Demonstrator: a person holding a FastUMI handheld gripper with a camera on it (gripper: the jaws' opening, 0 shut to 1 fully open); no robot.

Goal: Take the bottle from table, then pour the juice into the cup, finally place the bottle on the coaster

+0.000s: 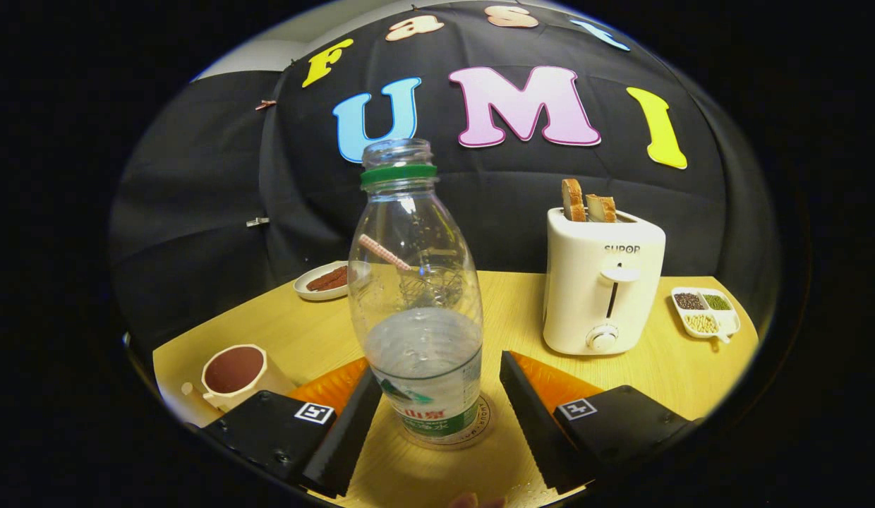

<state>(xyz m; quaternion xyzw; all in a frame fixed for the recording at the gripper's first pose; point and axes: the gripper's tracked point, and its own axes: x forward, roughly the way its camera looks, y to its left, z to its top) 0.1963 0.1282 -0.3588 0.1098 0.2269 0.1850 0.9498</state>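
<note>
A: Clear plastic, cap off, green ring under the neck: the bottle [416,310] stands upright on the coaster [480,423], a round disc whose printed rim shows at the bottle's base. Roughly the lower third holds clear liquid; a green and white label wraps the bottom.

B: Fingers?

A: The gripper [437,423] is spread wide. Both black fingers [346,437] flank the bottle, one on each side, with tabletop showing between each finger and the bottle wall. Released, no contact that I can see.

B: The cup?

A: The cup [233,374], cream outside and brownish red inside, sits on the tabletop [515,310] to the left of the bottle, just beyond the left finger. I cannot tell whether it holds liquid.

B: Further out?

A: Behind the bottle and to its left, a small white plate [324,282] carrying something dark reddish brown. A wire object and a pink checked stick are seen through the bottle; too distorted to identify. To the right of the bottle, a white toaster [601,282] with two bread slices [586,203] standing in its slots. Further right of the toaster, a white divided dish [707,312] with dark, green and pale grains in separate compartments.

B: Surface?

A: Pale wood grain.
</note>
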